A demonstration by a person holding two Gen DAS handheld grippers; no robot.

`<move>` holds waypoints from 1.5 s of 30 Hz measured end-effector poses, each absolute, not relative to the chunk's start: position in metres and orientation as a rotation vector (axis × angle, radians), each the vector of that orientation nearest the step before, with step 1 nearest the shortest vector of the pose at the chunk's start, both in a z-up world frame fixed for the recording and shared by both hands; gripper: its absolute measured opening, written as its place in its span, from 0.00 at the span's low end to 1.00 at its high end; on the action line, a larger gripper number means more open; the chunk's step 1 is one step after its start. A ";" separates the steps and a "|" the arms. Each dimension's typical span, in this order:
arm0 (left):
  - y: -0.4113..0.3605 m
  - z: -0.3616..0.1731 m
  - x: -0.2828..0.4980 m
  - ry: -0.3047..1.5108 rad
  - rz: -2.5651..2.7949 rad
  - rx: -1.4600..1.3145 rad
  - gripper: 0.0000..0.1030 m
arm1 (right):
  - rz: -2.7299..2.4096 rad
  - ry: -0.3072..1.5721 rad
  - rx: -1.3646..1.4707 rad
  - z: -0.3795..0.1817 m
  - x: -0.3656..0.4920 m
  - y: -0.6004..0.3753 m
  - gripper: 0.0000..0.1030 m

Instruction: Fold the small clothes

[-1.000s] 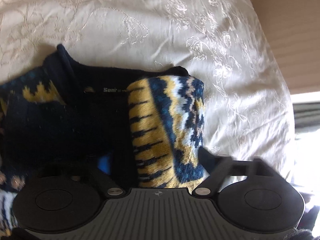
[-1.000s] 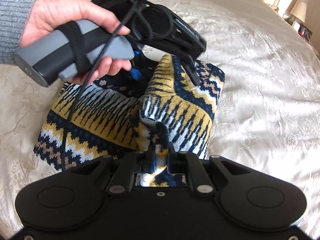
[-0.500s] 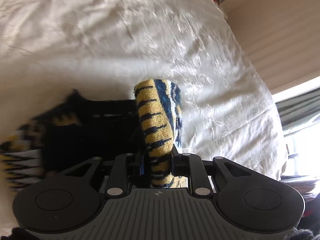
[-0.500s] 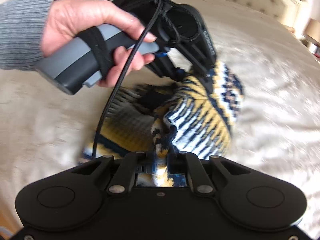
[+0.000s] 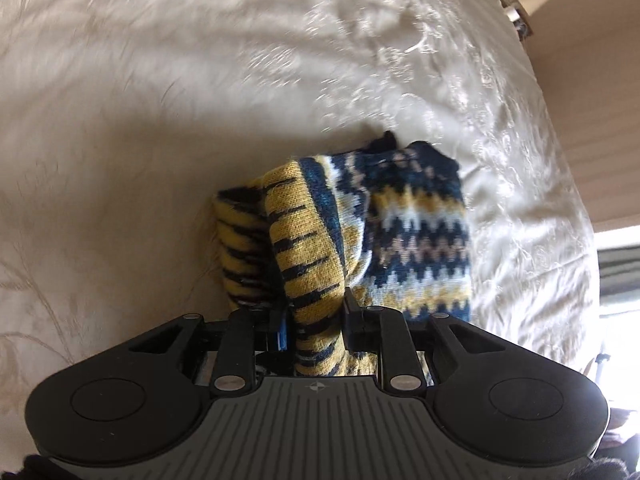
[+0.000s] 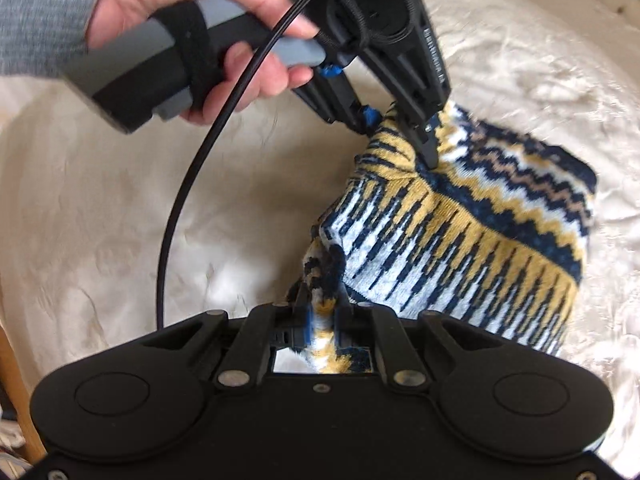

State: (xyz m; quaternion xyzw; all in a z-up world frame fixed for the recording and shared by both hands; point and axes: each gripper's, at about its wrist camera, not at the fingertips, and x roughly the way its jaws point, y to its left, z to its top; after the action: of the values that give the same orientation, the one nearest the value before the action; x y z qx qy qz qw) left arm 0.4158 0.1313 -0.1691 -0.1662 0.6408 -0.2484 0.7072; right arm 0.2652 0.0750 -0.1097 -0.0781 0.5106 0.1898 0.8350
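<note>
Sweater (knitted, yellow, navy and white) hangs bunched above the cream bedspread, pinched at two points. Left gripper has a thick fold between its jaws, which are opening slightly. Right gripper is clamped nearly fully closed on a thin edge. A hand grasps the left handle.

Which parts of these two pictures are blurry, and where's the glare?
Left wrist view: the bedspread is streaked with motion blur, the sweater stays fairly sharp, and the window at right is blown out. Right wrist view: the hand and bedspread are smeared.
</note>
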 end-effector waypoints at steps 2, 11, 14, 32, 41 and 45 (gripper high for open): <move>0.131 -0.173 0.416 1.415 -0.549 -0.365 0.30 | 0.414 1.088 -0.177 -0.116 0.265 0.078 0.24; 0.143 -0.143 0.411 1.314 -0.497 -0.267 0.41 | 0.490 1.066 -0.089 -0.090 0.251 0.051 0.52; 0.148 -0.124 0.406 1.236 -0.454 -0.223 0.41 | 0.434 1.014 -0.037 -0.073 0.250 0.027 0.60; 0.126 -0.132 0.301 1.234 -0.422 -0.114 0.75 | 0.141 1.074 0.330 -0.111 0.360 -0.119 0.93; 0.109 -0.168 0.304 1.370 -0.350 -0.091 0.80 | 0.190 1.204 0.524 -0.162 0.401 -0.129 0.97; 0.107 -0.179 0.307 1.399 -0.343 -0.097 0.87 | 0.204 1.218 0.559 -0.174 0.413 -0.127 1.00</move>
State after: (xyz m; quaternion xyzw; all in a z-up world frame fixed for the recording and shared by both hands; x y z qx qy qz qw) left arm 0.3068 0.1073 -0.1791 -0.0442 0.6403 -0.1569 0.7506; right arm 0.4126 -0.1268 -0.1742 0.2585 0.5634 0.0942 0.7790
